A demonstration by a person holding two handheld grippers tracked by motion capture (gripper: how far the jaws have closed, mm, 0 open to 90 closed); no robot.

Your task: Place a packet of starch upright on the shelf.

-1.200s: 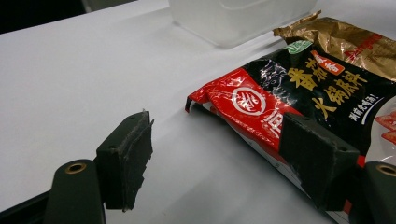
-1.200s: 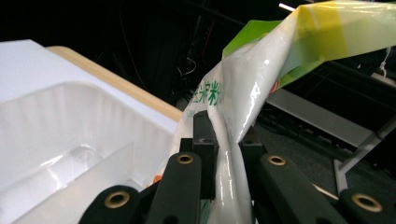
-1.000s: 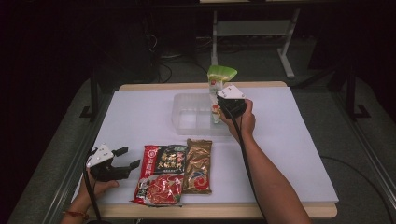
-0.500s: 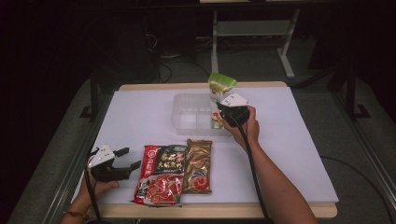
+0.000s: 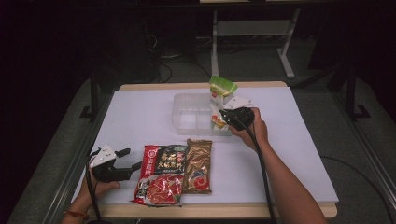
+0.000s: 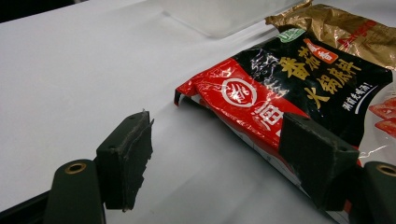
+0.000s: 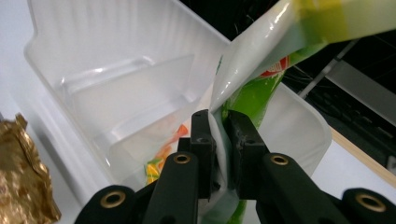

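Green-and-white packet (image 5: 221, 90), one, pinched in right tongs (image 5: 223, 115), standing upright in right end of single clear divided bin (image 5: 189, 116) on white worktop (image 5: 140, 121). Two more packets flat near front edge: one red-and-black (image 5: 160, 172), one gold (image 5: 198, 165), touching. Left tongs (image 5: 132, 159) gaping, empty, just left of red-and-black packet.

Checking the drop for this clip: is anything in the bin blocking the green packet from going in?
Nothing visible blocks it. The right gripper holds the green packet upright with its lower end already inside the clear bin, which has nothing else visible in it.
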